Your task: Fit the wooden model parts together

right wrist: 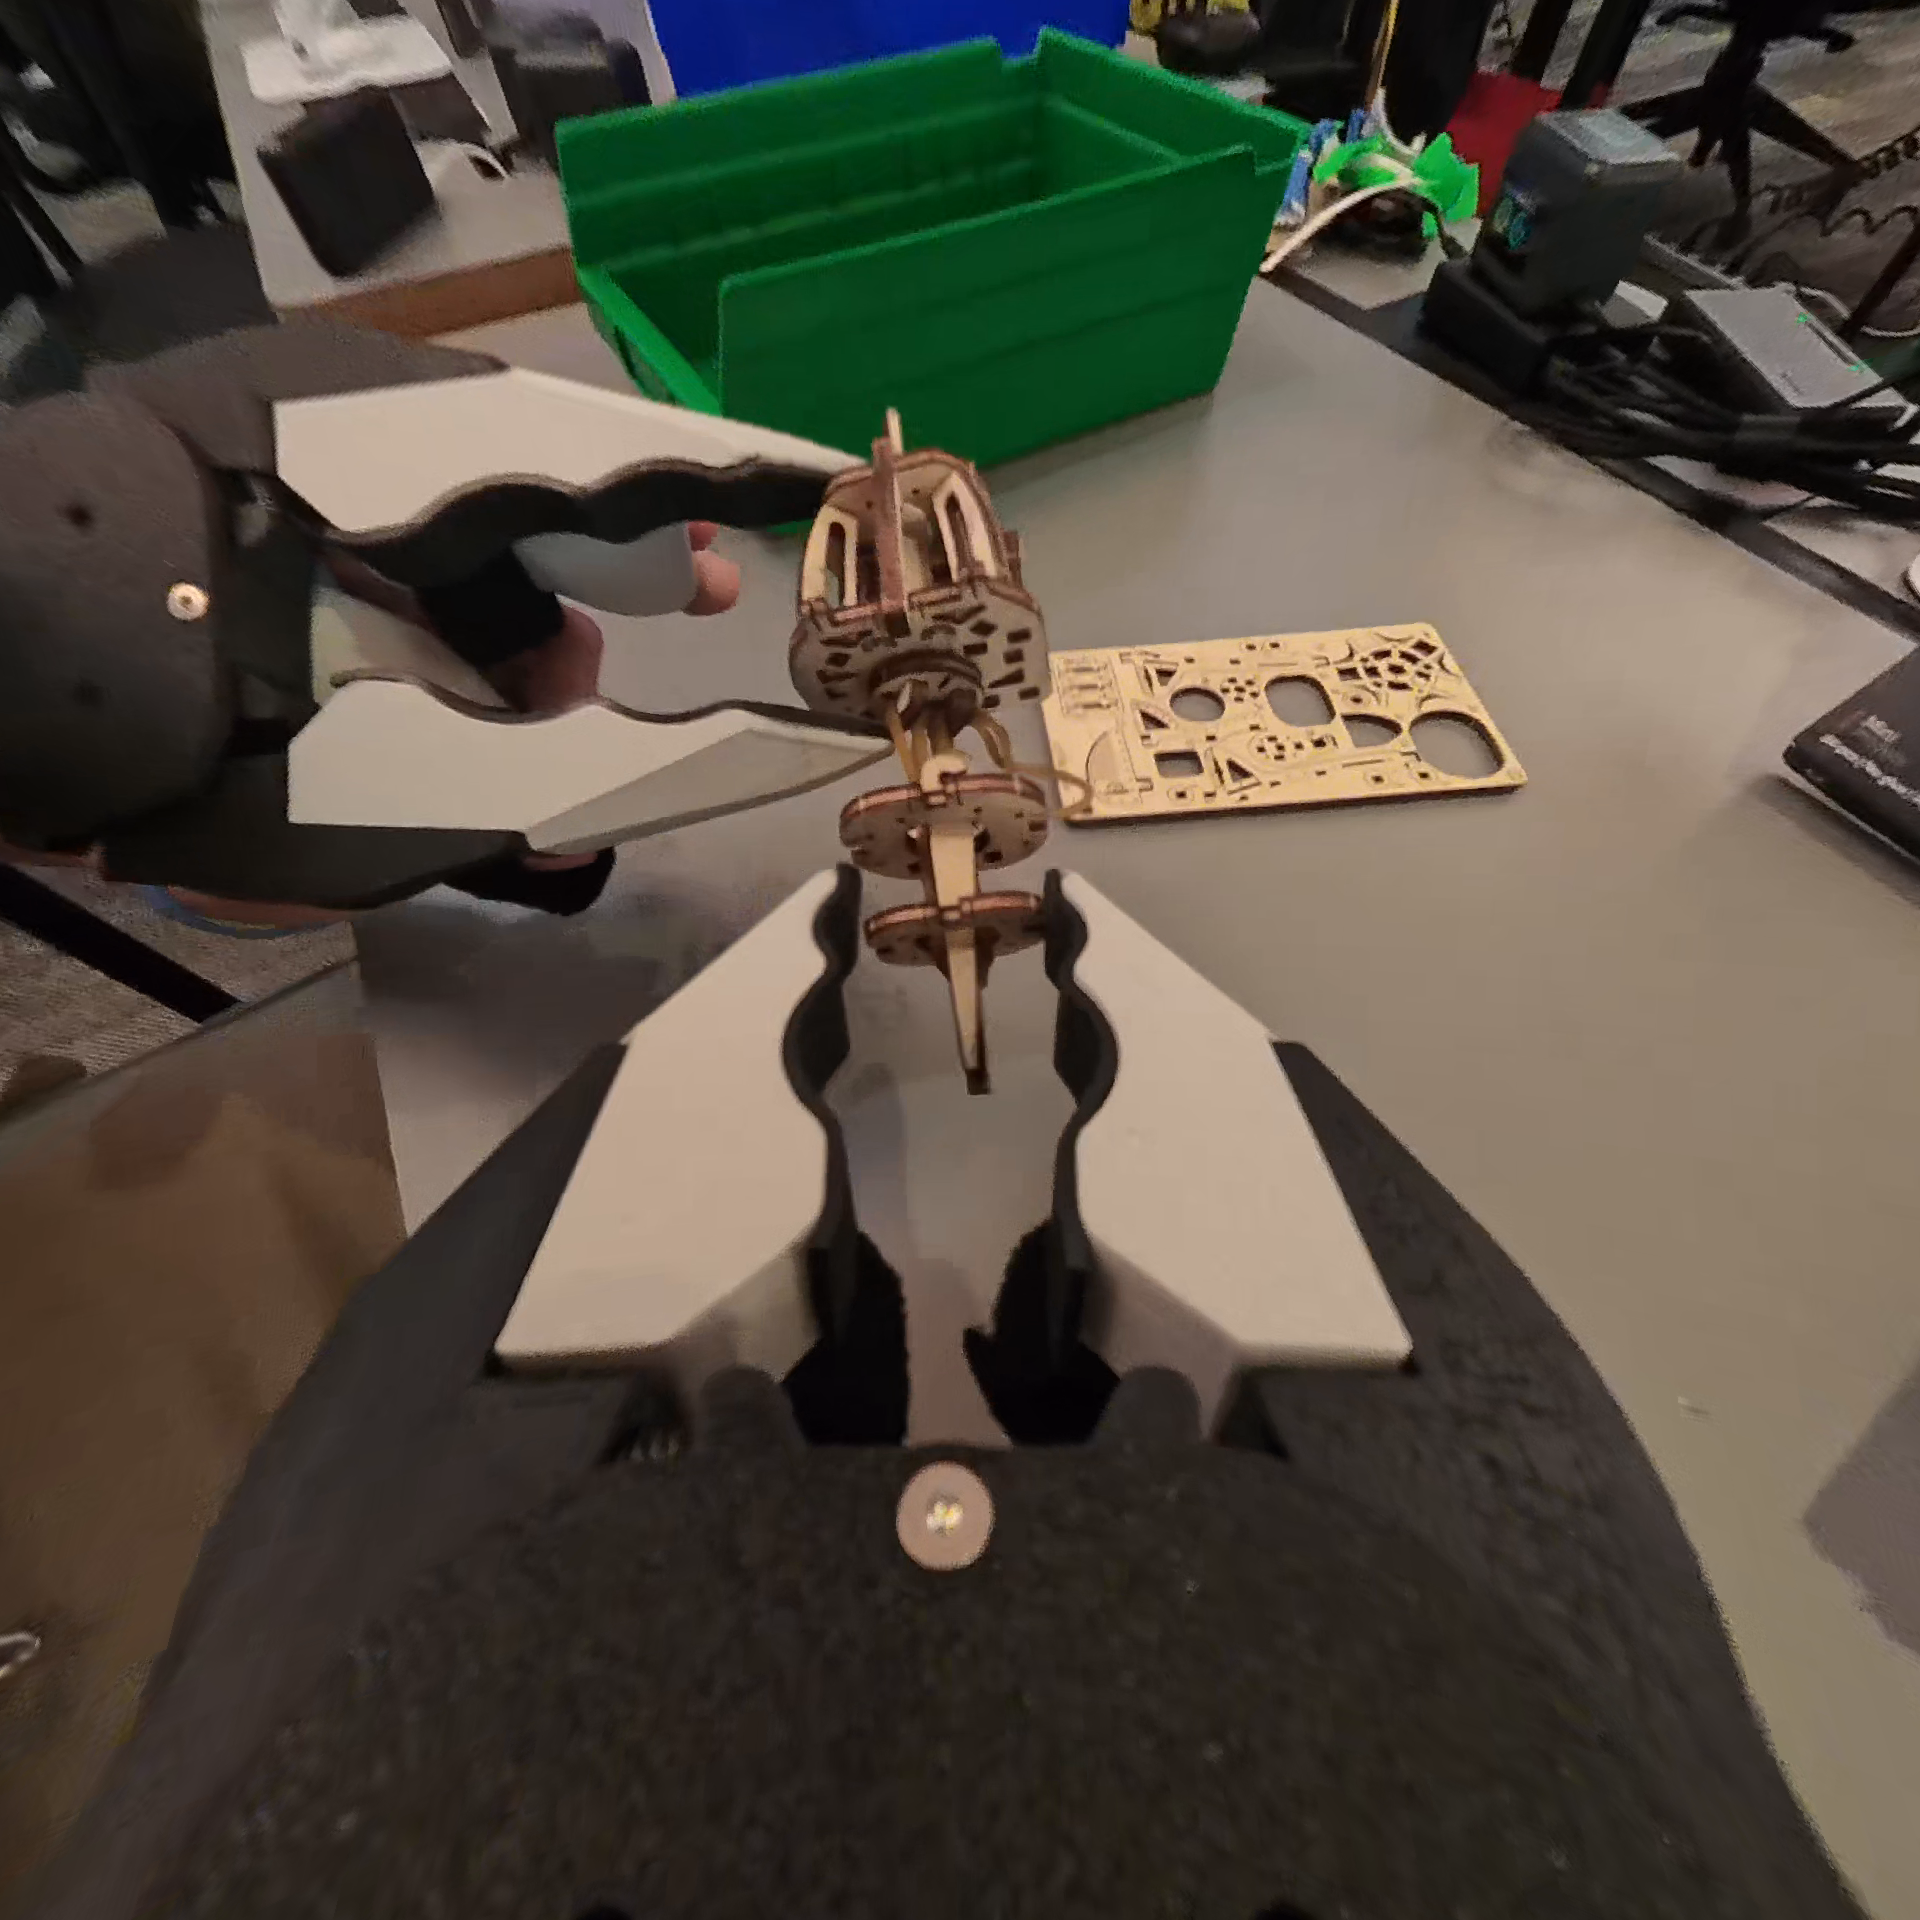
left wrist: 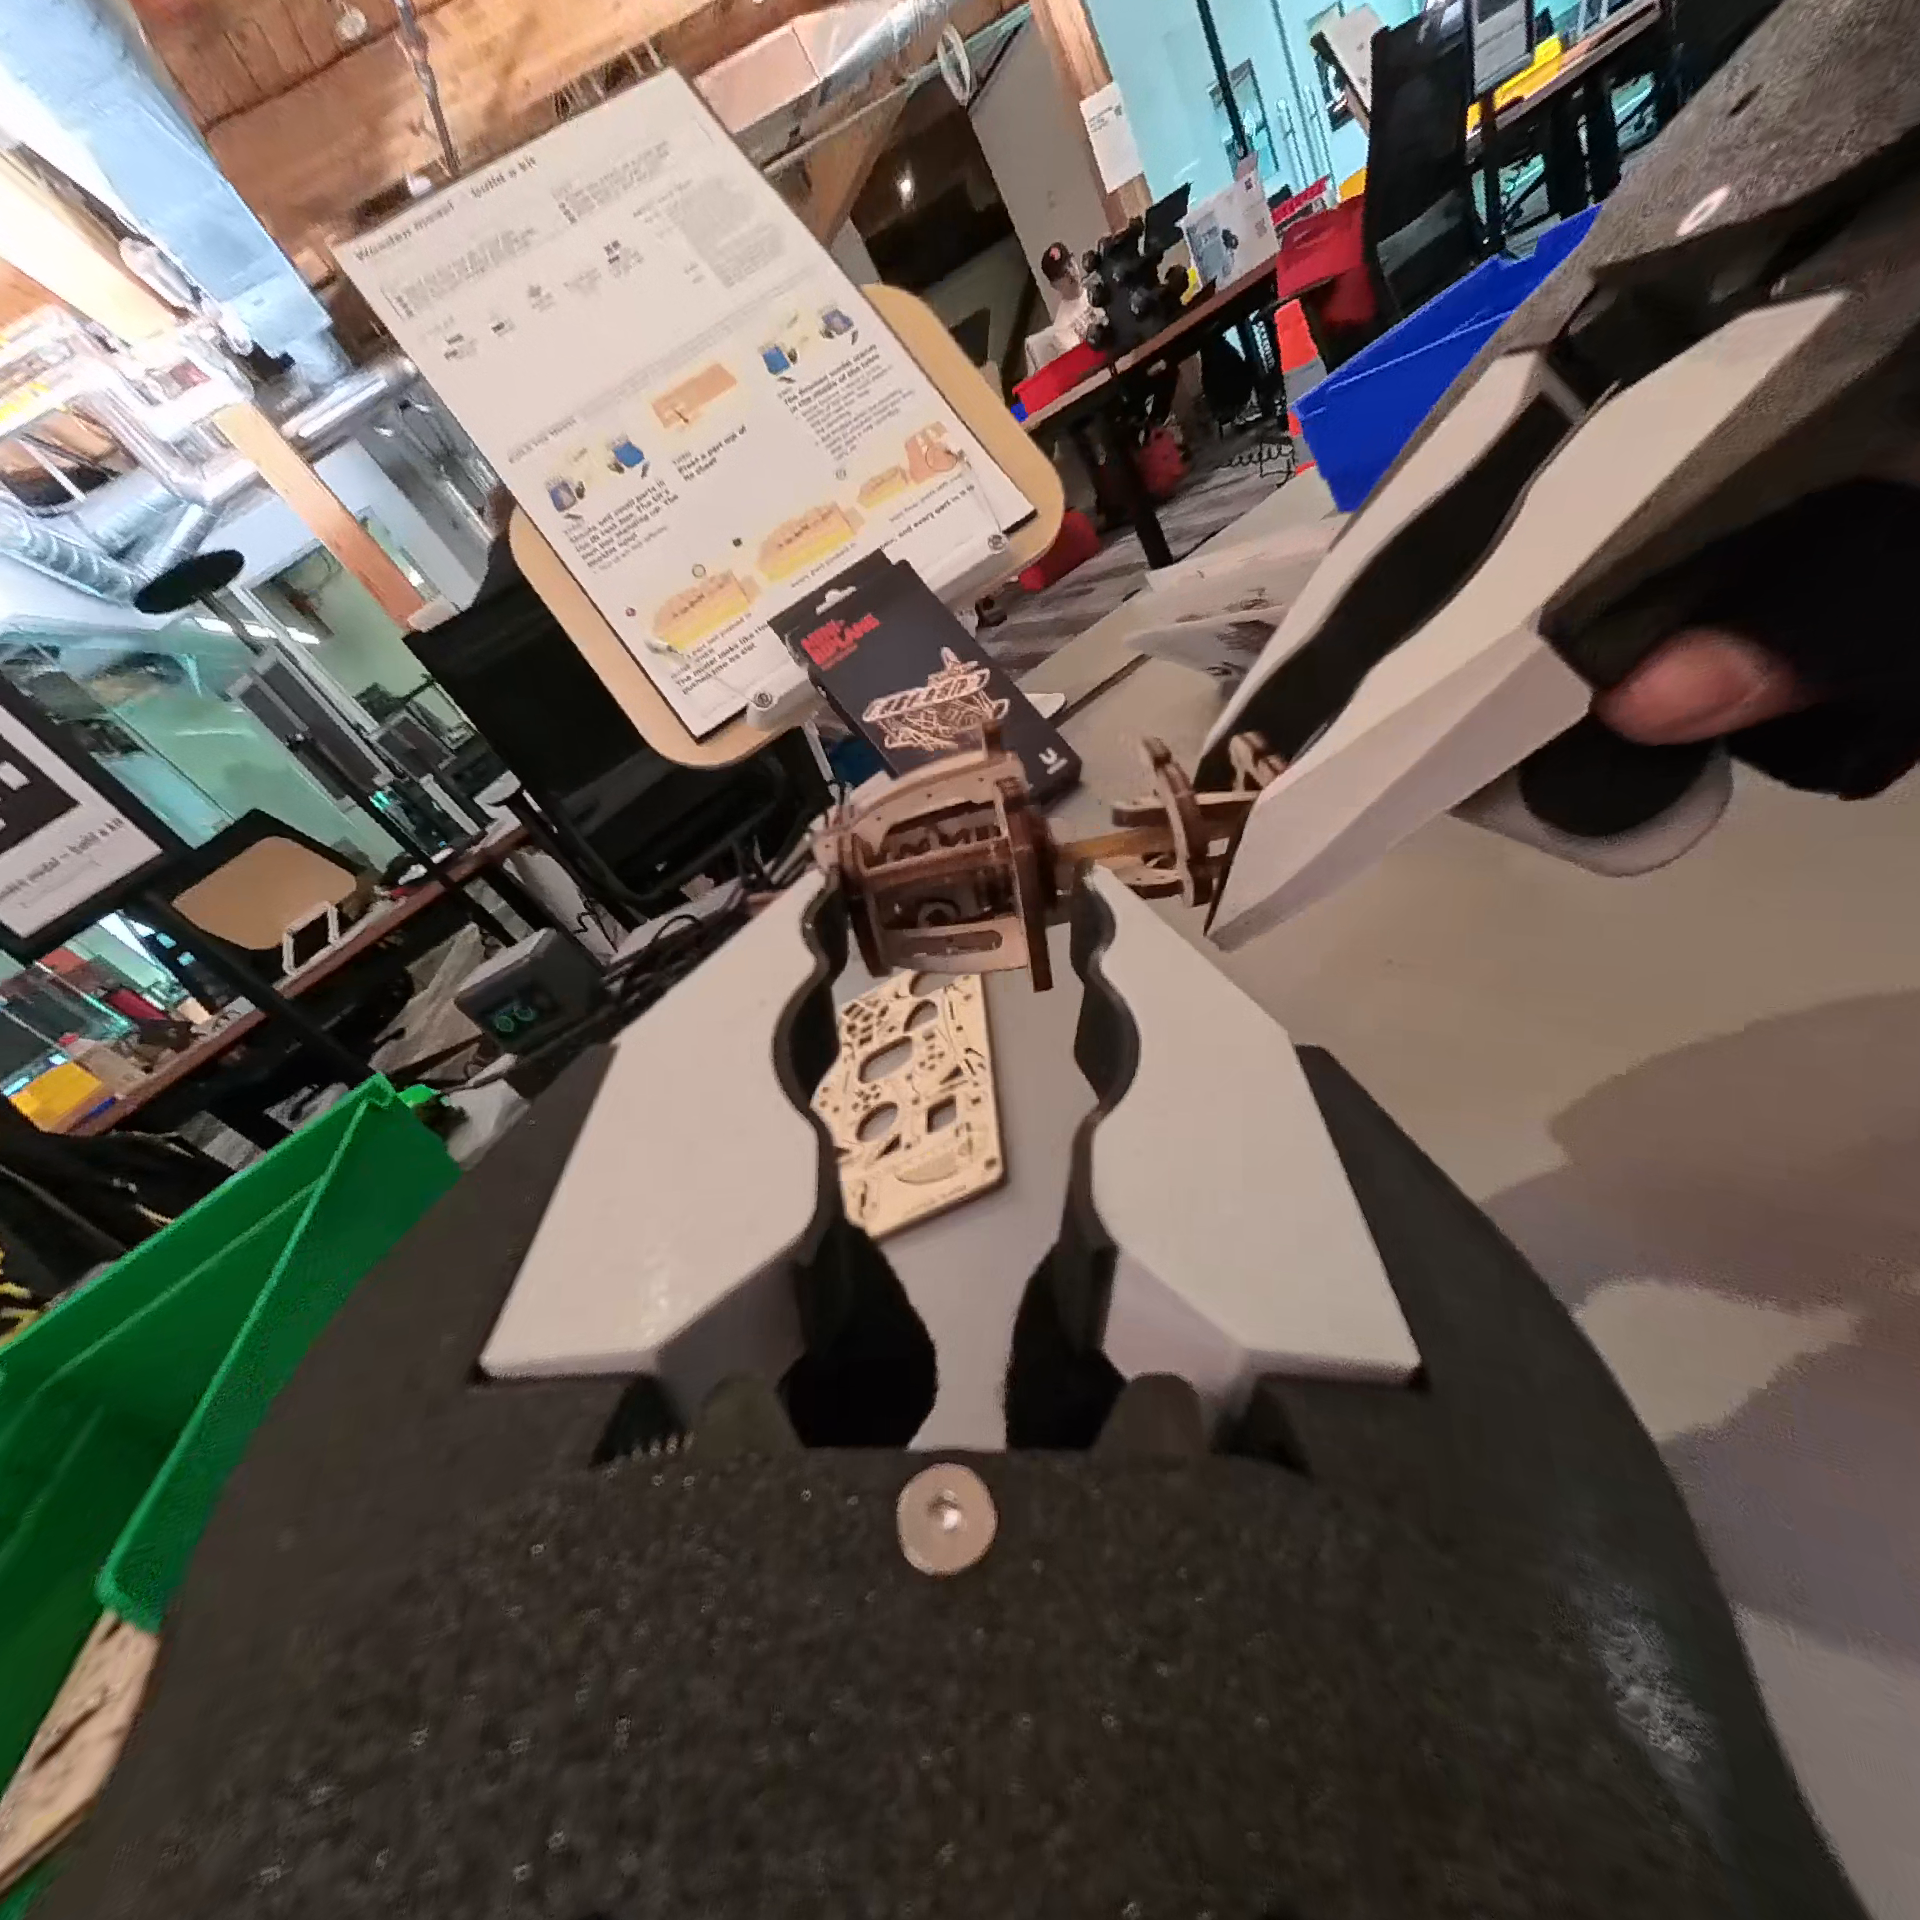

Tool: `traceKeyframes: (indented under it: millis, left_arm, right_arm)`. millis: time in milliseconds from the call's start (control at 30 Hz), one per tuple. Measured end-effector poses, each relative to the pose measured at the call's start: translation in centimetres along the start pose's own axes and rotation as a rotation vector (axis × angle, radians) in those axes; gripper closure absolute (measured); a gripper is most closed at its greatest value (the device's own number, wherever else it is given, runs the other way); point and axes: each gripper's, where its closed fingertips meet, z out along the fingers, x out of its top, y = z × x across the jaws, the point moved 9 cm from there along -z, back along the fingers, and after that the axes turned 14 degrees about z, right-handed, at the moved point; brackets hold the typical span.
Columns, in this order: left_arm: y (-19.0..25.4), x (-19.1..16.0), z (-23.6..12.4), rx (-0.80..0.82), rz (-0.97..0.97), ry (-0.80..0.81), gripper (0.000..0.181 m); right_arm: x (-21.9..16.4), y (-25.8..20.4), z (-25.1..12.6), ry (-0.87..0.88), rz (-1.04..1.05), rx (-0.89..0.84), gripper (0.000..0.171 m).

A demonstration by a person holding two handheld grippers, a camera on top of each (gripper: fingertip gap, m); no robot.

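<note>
A wooden cage-shaped model body (left wrist: pixel 935 883) sits between the tips of my left gripper (left wrist: pixel 956 904), which is shut on it above the table. A thin wooden shaft with two small discs (right wrist: pixel 951 831) sticks out of the body's end plate (right wrist: pixel 914 649). My right gripper (right wrist: pixel 951 883) is shut on the lower disc (right wrist: pixel 956 927), and the shaft's pointed end hangs between its fingers. In the left wrist view the right gripper (left wrist: pixel 1210 847) comes in from the right onto the discs (left wrist: pixel 1174 831). In the right wrist view the left gripper (right wrist: pixel 868 603) comes in from the left.
A flat wooden parts sheet (right wrist: pixel 1278 717) lies on the grey table (right wrist: pixel 1455 1039) under the model, and also shows in the left wrist view (left wrist: pixel 914 1101). A green bin (right wrist: pixel 935 260) stands behind. A black package (left wrist: pixel 925 675), an instruction board (left wrist: pixel 675 395) and a blue bin (left wrist: pixel 1434 364) stand farther off.
</note>
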Motion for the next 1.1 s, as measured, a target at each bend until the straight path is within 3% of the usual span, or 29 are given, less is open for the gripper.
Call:
traceKeyframes:
  millis: [367,633,733,767,933,1100]
  left_arm:
    - [3.9,0.1,-2.8,-0.141,-0.137,-0.079,0.144]
    - [5.6,-0.1,-5.5,-0.438,-0.193,-0.211,0.122]
    - [4.5,0.4,-6.3,-0.548,-0.225,-0.191,0.132]
    - [3.7,0.7,-6.0,-0.608,-0.229,-0.178,0.139]
    - [-0.2,1.6,-0.8,-0.995,-0.249,-0.202,0.14]
    - [1.2,0.3,5.7,-1.425,-0.146,-0.284,0.145]
  right_arm:
    - [-4.1,-1.3,-1.8,-0.191,0.033,0.0,0.139]
    - [-7.2,-1.1,-3.2,-0.329,-0.039,0.031,0.139]
    - [-8.2,-1.2,-3.5,-0.367,-0.096,0.058,0.139]
    - [-8.4,-1.2,-3.5,-0.376,-0.119,0.069,0.139]
    - [-8.6,-0.7,-3.5,-0.374,-0.112,0.098,0.139]
    - [-8.8,0.1,-3.3,-0.378,-0.118,0.09,0.139]
